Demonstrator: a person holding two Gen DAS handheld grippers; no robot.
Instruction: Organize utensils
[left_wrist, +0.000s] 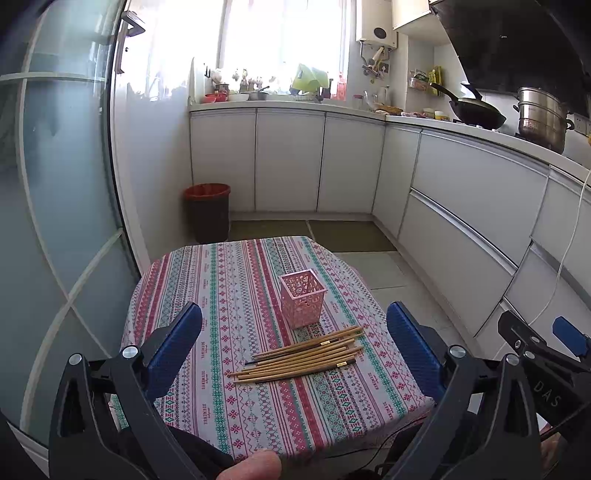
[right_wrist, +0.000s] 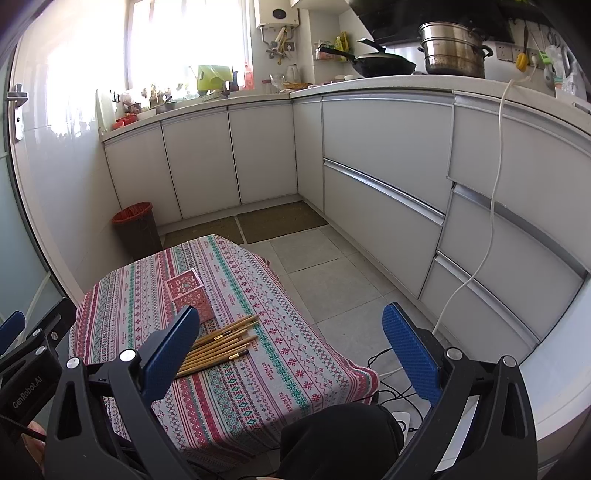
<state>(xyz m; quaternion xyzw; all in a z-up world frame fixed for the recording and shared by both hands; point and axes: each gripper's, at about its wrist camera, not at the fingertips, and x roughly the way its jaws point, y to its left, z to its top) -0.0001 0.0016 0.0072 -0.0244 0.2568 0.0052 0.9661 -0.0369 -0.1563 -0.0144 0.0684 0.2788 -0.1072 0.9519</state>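
**Op:** Chopsticks (left_wrist: 301, 356) – loose bundle lying flat on the patterned tablecloth (left_wrist: 229, 295), near the front-centre of the table, tips fanned toward the right. Nothing's gripping them.

**Desk:** Holder?

**Op:** Pink perforated holder (left_wrist: 303, 298) stands upright just behind the bundle, looks empty from my left cam. In the right wrist view it's (right_wrist: 186, 293) partly behind my left finger pad.

**Desk:** Grippers?

**Op:** Left gripper (left_wrist: 295, 354) jaws wide apart, held above the table w/ the bundle framed between the blue pads (left_wrist: 177, 350). Right gripper (right_wrist: 291, 354) also spread wide, empty, off the table's right edge over the floor tiles.

**Desk:** Surroundings?

**Op:** Bin w/ red liner (left_wrist: 207, 212) by the wall beyond the table; white cabinets (left_wrist: 288, 158) behind.
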